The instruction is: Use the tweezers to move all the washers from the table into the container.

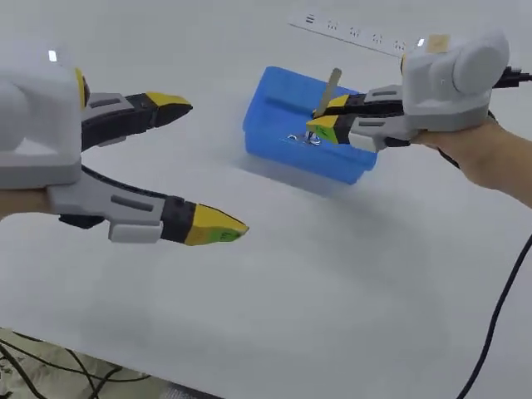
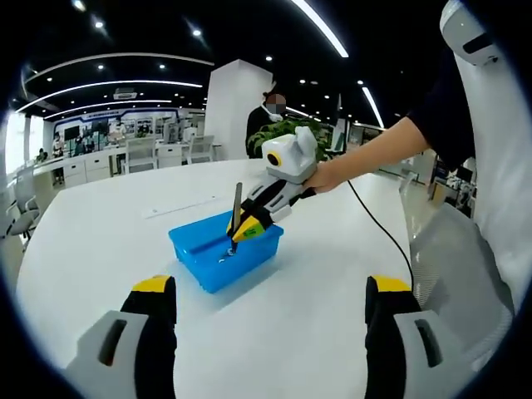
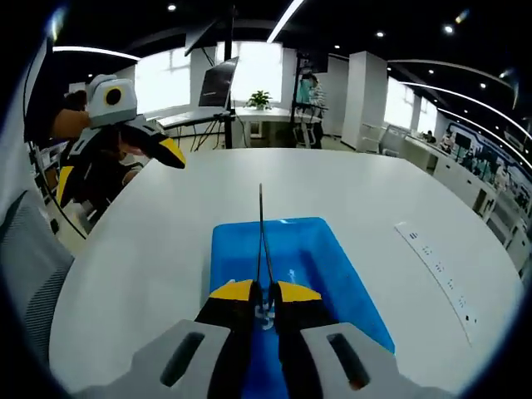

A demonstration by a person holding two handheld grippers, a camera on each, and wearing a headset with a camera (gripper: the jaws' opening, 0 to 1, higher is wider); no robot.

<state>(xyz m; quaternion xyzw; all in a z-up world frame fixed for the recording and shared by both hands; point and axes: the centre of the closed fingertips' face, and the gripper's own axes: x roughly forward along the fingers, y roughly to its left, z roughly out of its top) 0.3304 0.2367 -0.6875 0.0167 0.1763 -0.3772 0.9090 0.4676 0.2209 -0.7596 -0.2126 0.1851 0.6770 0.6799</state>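
Right claw is pinching the tweezers tight and hovering right over the blue container, where a few shiny washers are sitting just below its tips. Left claw is hanging wide open above the white worktop, well off to the side.

Open-plan office floor, viewed across a large white table

Long ceiling light strips and recessed spotlights run above rows of desks and office chairs. A square white column, a potted plant and bright windows stand behind. A power strip lies on the table, and a grey mesh chair sits at its edge.
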